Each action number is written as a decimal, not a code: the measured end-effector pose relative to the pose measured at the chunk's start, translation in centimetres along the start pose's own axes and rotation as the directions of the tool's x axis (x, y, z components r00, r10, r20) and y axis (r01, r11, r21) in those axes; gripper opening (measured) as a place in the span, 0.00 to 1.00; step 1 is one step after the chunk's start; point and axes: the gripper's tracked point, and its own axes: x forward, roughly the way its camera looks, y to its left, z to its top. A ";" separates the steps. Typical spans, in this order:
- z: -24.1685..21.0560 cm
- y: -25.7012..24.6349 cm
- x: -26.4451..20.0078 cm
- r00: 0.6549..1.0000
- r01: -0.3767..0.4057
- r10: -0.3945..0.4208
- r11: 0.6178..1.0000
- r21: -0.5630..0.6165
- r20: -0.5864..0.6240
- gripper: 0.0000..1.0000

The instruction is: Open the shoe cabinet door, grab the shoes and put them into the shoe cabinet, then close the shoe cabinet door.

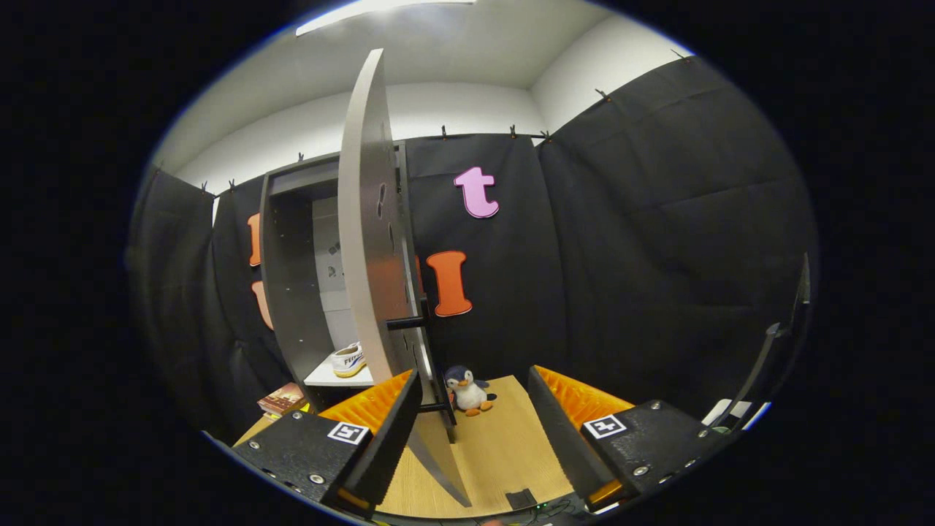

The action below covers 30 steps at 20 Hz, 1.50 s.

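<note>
1. My gripper is spread wide and holds nothing, its fingers straddling the door edge, ready to push.
2. The door stands ajar, edge-on, because the shoe already sits on the cabinet shelf beyond; closing remains.

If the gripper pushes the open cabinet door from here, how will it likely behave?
The cabinet door looks like a rigid flat panel, so it should swing as one piece without flexing. Standing edge-on between the open fingers of the gripper, it probably pivots easily. Its black handle may catch a finger.
</note>
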 end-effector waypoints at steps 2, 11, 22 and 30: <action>-0.1 0.2 0.8 0.999 -0.033 0.033 0.999 0.000 -0.009 0.93; 0.1 0.8 1.7 0.996 -0.085 0.085 0.996 0.013 -0.003 0.92; -0.3 7.2 0.7 0.981 -0.193 0.193 0.981 0.001 -0.012 0.89; -0.7 12.2 1.3 0.956 -0.294 0.293 0.956 -0.005 -0.025 0.89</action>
